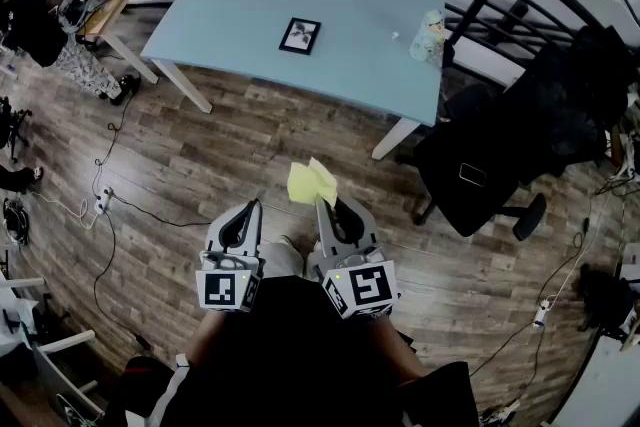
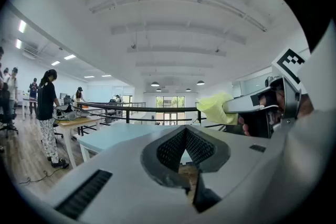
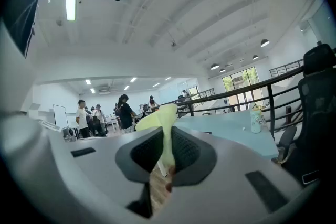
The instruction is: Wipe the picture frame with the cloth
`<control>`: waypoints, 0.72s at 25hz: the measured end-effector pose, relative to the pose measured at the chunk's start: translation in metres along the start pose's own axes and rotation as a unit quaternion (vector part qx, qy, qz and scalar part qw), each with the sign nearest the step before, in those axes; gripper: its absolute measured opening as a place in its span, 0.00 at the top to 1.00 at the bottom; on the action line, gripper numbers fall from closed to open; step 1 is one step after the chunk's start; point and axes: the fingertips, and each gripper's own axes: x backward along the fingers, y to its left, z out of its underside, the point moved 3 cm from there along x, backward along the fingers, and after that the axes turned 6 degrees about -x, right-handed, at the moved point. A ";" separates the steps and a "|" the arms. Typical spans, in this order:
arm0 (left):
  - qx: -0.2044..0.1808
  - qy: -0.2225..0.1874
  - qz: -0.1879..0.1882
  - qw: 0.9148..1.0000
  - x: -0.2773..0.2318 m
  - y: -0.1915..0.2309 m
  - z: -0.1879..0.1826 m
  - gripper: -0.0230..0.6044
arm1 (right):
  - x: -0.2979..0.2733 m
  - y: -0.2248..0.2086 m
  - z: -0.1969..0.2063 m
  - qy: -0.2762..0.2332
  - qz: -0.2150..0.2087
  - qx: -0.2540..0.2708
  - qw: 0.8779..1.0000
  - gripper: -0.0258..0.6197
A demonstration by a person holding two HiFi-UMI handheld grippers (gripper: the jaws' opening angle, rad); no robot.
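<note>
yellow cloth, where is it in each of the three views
Head view: yellow cloth at centre, at the right gripper's tip.
Left gripper view: right of centre.
Right gripper view: centre, clamped between the jaws.
Shared landmark: light blue table.

The yellow cloth (image 1: 311,182) nipped in my right gripper (image 1: 326,205) looks soft, thin and matt. It creases where the dark, finely ribbed pads (image 3: 186,150) press it, and the gripper's shell is smooth matt grey plastic. Ahead, the table (image 1: 250,5) has a smooth pale-blue top with a dull sheen, the picture frame (image 1: 300,35) a dark border, and the floor (image 1: 200,165) is grained wood plank.
</note>
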 end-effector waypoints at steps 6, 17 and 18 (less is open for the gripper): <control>-0.013 -0.018 0.011 1.000 0.011 -0.002 -0.016 0.96 | 0.019 0.019 -0.007 0.000 0.005 -0.004 1.000 0.91; -0.012 -0.004 0.007 1.000 0.021 0.044 -0.018 0.96 | -0.010 0.061 0.000 0.005 0.001 -0.008 1.000 0.91; -0.010 -0.004 0.007 1.000 0.021 0.049 -0.017 0.96 | -0.012 0.065 0.002 0.005 0.000 -0.009 1.000 0.91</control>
